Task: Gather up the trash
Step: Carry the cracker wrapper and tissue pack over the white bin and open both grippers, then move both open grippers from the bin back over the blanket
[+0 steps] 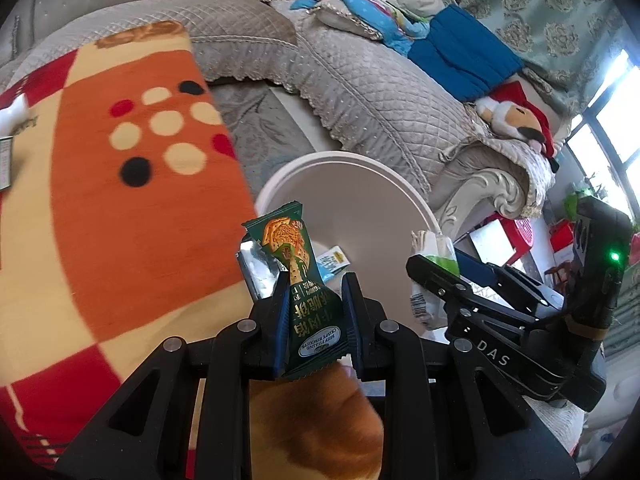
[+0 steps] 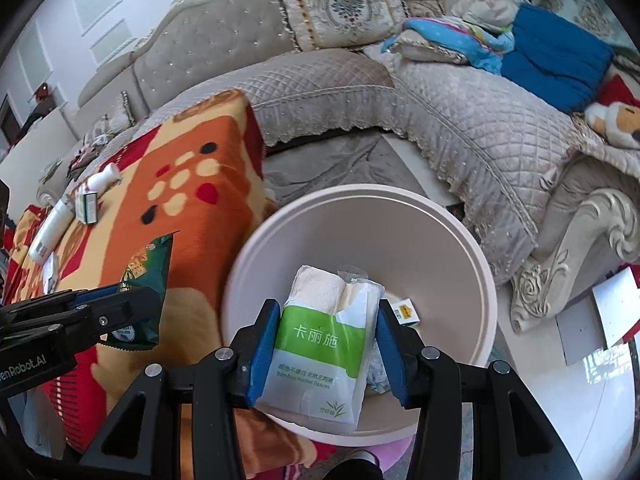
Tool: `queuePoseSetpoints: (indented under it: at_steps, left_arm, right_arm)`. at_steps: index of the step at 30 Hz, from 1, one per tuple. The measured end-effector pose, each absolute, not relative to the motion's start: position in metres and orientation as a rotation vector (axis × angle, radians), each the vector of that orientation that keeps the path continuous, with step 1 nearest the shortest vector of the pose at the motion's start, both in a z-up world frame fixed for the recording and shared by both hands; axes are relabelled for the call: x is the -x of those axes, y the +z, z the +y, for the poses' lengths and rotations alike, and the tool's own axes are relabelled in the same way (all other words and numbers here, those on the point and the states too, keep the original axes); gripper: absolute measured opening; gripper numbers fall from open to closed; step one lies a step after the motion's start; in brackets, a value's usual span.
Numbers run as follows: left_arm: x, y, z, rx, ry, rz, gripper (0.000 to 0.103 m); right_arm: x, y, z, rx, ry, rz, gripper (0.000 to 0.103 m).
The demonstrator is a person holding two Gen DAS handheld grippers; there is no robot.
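Note:
My left gripper [image 1: 316, 284] is shut on a dark green biscuit wrapper [image 1: 298, 276], held upright at the near rim of a pale pink round bin [image 1: 400, 196]. My right gripper [image 2: 326, 312] is shut on a white and green pocket tissue pack [image 2: 324, 344], held over the bin's [image 2: 472, 248] near side. The right gripper with the tissue pack [image 1: 434, 256] shows at the right of the left wrist view. The left gripper with the green wrapper [image 2: 146, 280] shows at the left of the right wrist view. A small blue and yellow wrapper [image 2: 406, 312] lies inside the bin.
A table with an orange, red and cream blanket [image 2: 188, 184] stands left of the bin. White bottles [image 2: 52, 228] and a green and white box [image 2: 88, 206] lie on it. A grey quilted sofa [image 2: 460, 120] curves behind, with blue cloth [image 2: 556, 60] and a plush toy [image 2: 616, 120].

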State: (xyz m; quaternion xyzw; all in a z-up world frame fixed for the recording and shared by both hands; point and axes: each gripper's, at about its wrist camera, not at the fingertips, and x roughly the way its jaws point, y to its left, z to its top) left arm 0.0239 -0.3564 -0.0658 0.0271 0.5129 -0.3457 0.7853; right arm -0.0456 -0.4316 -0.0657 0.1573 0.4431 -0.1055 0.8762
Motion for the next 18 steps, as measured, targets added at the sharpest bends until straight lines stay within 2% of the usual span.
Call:
queuePoseSetpoints:
  at_steps: [3,6,9,12,18]
  left_arm:
    - [-0.022,-0.069,-0.367,-0.067,-0.772,1.103,0.022]
    - [-0.021,-0.069,-0.372,-0.058,-0.79,1.09,0.024]
    - [-0.021,-0.071,-0.371,-0.051,-0.799,1.089,0.037]
    - [-0.022,-0.072,-0.37,-0.046,-0.805,1.096,0.044]
    - [-0.022,-0.07,-0.367,-0.065,-0.786,1.084,0.045]
  right_arm:
    - [0.047,-0.07,-0.439,-0.345,-0.234,0.93,0.046]
    - [0.049,-0.075,-0.447,-0.363,-0.251,0.937,0.051]
    - [0.051,-0.078,-0.455,-0.386,-0.267,0.944,0.052]
    - [0.053,-0.08,-0.46,-0.396,-0.276,0.946,0.053]
    - [0.054,-0.08,-0.461,-0.405,-0.281,0.95,0.053]
